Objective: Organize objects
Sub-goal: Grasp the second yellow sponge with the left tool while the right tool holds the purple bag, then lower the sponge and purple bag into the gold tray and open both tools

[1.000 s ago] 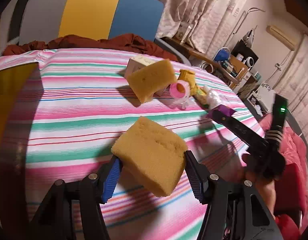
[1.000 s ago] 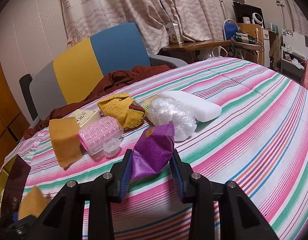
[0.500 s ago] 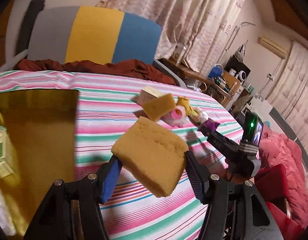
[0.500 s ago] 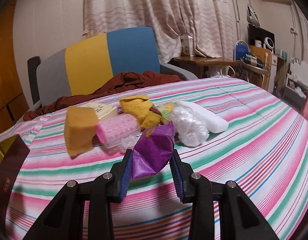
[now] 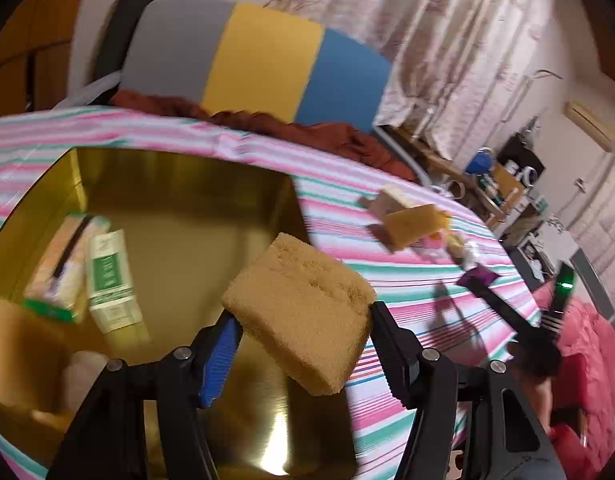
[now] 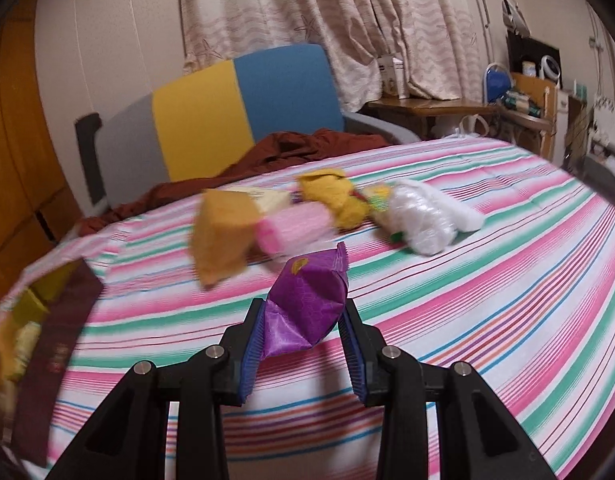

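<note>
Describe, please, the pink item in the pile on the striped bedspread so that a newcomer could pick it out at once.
Start at the striped bedspread in front of the grey, yellow and blue chair. A row of loose items lies across its middle. The pink cylinder lies on its side there, between the tan sponge on its left and the yellow cloth behind it to the right; it is the only pink thing in the row.

A: that sponge (image 5: 303,312) is proper porous foam, rough and matt; the gold tray (image 5: 179,200) looks like brushed metal, shiny enough to throw glare

B: yeah; the purple packet (image 6: 307,304) is crinkly glossy foil; striped cover (image 6: 507,280) on the bench is matt woven cloth; the tool pads (image 6: 252,354) are ribbed blue rubber on black plastic
</note>
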### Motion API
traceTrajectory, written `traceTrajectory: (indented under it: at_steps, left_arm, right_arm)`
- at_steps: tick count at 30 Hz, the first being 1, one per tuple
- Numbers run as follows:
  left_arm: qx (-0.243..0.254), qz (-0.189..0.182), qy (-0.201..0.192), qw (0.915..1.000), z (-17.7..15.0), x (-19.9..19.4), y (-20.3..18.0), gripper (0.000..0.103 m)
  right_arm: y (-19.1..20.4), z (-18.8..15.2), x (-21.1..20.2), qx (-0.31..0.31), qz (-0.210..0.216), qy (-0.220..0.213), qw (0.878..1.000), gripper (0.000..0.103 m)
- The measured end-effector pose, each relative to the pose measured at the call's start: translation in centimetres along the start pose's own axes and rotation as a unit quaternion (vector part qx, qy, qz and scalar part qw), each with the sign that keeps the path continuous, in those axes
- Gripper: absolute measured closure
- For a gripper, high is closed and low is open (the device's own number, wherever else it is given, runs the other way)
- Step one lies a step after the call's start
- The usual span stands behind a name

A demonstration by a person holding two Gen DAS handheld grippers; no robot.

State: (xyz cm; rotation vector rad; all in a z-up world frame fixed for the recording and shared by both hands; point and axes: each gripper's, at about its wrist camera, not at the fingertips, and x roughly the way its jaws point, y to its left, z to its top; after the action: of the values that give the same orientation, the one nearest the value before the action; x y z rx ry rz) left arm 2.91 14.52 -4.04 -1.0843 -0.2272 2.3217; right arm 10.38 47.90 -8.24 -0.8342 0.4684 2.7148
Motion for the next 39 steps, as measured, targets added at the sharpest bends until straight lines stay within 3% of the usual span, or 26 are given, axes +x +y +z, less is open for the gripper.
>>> traceTrajectory:
  at_steps: [10,14,19,25,31,39]
  left_arm:
    - [-0.010,0.049,0.036,0.9981,-1.1,0.4,3.7,0.038]
    - [-0.006,0.057,0.044,0.9974,-1.8,0.3,4.4,0.037]
    - [-0.021,0.047,0.042,0.9978,-2.3,-0.7,5.0,0.022]
    - [-0.045,0.052,-0.001,0.9976,-2.3,-3.3,5.8,0.010]
    - [-0.049,0.118,-0.053,0.9903,-2.0,-5.7,6.9,0.002]
    - [-0.088,0.139,-0.067,0.9841,-2.0,-6.9,9.0,0.001]
  right_arm:
    - [8.5,0.5,-4.1,0.005,0.139,-0.012,0.990,0.067]
    - [11.8,0.4,-5.3,-0.008,0.175,-0.007,0.985,0.067]
    - [15.1,0.3,-6.3,-0.035,0.214,0.001,0.976,0.067]
    - [17.8,-0.8,-6.3,-0.058,0.241,0.022,0.969,0.067]
    - [20.2,-2.4,-5.0,-0.088,0.249,0.075,0.962,0.066]
    - [23.8,-3.3,-1.6,-0.147,0.206,0.129,0.959,0.066]
